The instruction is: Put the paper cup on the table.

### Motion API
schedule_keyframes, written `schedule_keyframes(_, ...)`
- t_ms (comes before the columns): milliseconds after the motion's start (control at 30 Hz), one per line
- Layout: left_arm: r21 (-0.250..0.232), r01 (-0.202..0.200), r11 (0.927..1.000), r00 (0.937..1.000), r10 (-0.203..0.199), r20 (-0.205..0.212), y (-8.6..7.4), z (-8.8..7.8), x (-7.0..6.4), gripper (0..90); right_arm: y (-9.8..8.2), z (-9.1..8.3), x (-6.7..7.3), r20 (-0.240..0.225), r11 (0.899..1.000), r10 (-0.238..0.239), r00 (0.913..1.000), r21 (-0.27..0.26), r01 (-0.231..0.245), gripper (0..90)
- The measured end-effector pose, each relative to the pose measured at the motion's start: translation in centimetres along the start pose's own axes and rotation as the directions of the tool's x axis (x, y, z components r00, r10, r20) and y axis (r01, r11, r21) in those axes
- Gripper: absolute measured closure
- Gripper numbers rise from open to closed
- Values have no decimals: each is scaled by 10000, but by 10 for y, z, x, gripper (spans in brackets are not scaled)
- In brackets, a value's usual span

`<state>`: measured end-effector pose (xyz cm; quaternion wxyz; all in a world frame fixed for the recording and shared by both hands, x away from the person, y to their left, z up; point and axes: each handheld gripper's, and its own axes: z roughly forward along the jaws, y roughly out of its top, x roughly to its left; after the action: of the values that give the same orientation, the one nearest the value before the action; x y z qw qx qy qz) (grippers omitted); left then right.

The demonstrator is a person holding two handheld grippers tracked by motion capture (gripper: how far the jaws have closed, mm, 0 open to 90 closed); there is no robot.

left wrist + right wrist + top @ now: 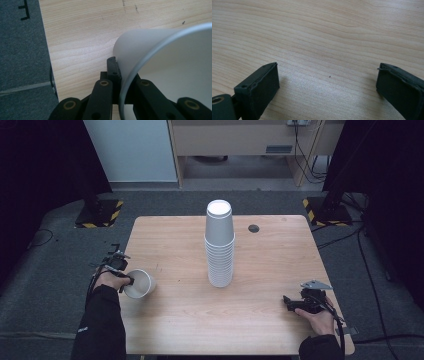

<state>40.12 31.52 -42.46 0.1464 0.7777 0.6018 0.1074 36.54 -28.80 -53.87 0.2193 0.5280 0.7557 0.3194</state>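
A single white paper cup (139, 284) lies tilted on its side near the left edge of a light wooden table (175, 315), its open mouth facing the person. The left gripper (123, 279) is clamped on the cup's rim: in the left gripper view, one black jaw sits outside the cup (160, 65) wall and the other inside, with the thin rim pinched between them. The person's left hand (111, 279) holds that gripper at the table's left edge, a dark sleeve (100, 325) running down to the bottom of the high view.

Near the middle of the table stands a tall stack of white cups (219, 245), upside down, well apart from the single cup. Behind the stack, toward the far edge, is a small dark round hole (253, 228) in the tabletop.

At the table's near right corner, the right gripper (288, 301) rests low over the wood, held by the person's right hand (320, 317). In the right gripper view its two black jaws stand wide apart with bare wood grain (324, 50) between them.

Around the table is grey carpet (45, 285), with black-and-yellow striped stand bases (100, 214) at the far corners and cables (370, 270) trailing along the right.
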Motion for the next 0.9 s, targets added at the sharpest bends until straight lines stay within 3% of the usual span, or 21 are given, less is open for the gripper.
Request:
schedule_keyframes(100, 438, -147, 9989, 9999, 144, 72, 3, -1, -1, 871, 0, 0, 0, -8, 10000, 0, 10000, 3, 0, 49)
schedule_keyframes(500, 1442, 136, 9895, 9998, -154, 115, 5, 5, -2, 862, 0, 0, 0, -6, 10000, 5, 10000, 4, -5, 49)
schedule_keyframes(733, 1216, 366, 9919, 9993, -377, 65, 6, 8, 1, 853, 0, 0, 0, -11, 10000, 7, 10000, 6, -6, 49)
schedule_keyframes(900, 237, 465, 9986, 9989, -467, 47, 6, 8, 5, 836, 0, 0, 0, -18, 10000, 8, 10000, 5, -8, 49)
